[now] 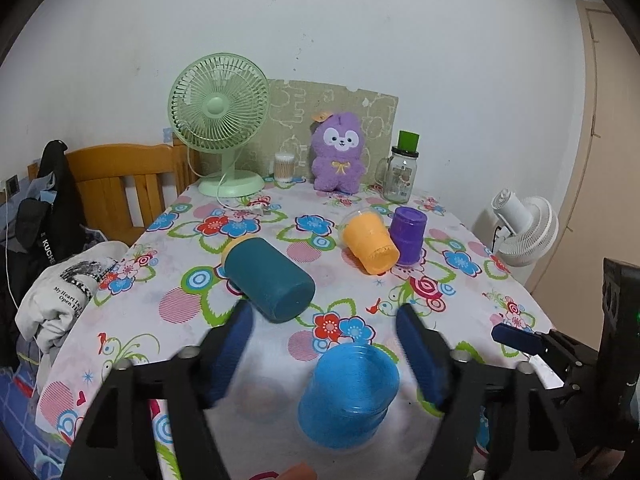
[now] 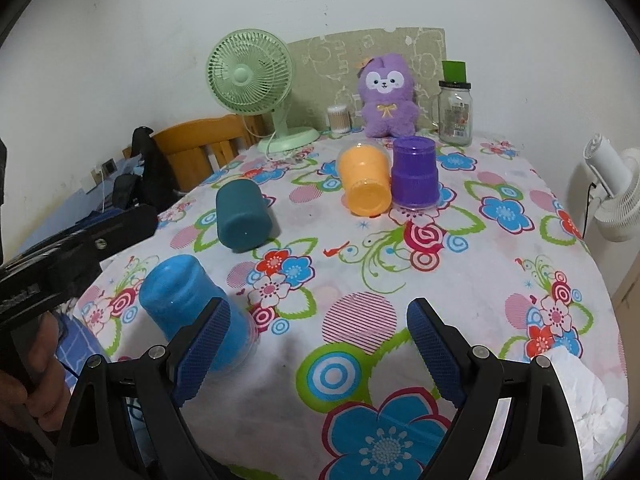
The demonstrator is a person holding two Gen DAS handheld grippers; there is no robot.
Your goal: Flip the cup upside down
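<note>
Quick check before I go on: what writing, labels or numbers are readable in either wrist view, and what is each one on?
"KUCHE", cut off at the frame edge, in white letters on the black garment hanging over the wooden chair.
"My Heart Is" / "Open Hi", partly hidden by a fold, on the white shirt left of the table.
The label on the glass jar: too small to read.
The cups carry no visible text.

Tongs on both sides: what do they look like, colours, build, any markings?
Both match: the left tongs and right tongs have black plastic arms with silver bolts and dark blue, cross-hatch textured pads. Seen from the right wrist, the left unit's black body carries white lettering too blurred to read. From the left wrist, the right unit shows a small green light. No cables or sleeves are discernible.
</note>
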